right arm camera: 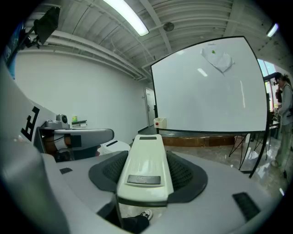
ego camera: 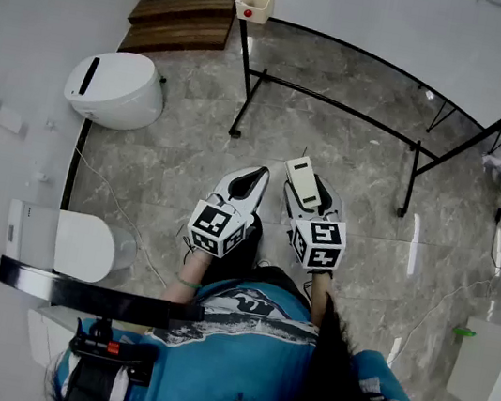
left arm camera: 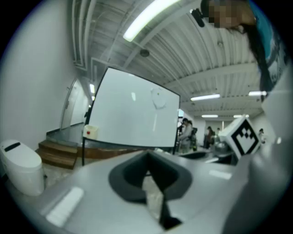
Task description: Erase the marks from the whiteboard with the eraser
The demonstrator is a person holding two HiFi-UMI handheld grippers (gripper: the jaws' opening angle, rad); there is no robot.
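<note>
Right hand-held gripper (right arm camera: 145, 180) clamped on the eraser (right arm camera: 144, 167), a long cream block with a grey label strip; it sits lengthwise between the dark jaw pads and pokes out past the tips. Left hand-held gripper (left arm camera: 149, 176) has jaws together, nothing between them. Head view: both held side by side, nearly touching, low in front of the person, tips pointing away from the body toward the whiteboard stand (ego camera: 342, 105); marker cubes face up. Person wears a teal shirt (ego camera: 234, 354). Under the tools is grey marble-look floor (ego camera: 160, 170). Whiteboard (right arm camera: 206, 91) stands upright on a black frame ahead of both tools, well apart from them, no contact with the eraser. Marks (right arm camera: 219, 58): a faint grey scribble with a small green dot, high on the board, right of centre in the right gripper view; a faint vertical line lower on the right side; rest of the surface looks blank. Small cream box (right arm camera: 159, 122) with a red dot hangs at the board's lower left corner. Wooden steps (ego camera: 180, 26) beyond that corner. White rounded unit (ego camera: 112, 88) on the floor to the left, near the wall. Long ceiling lights overhead in both gripper views.
</note>
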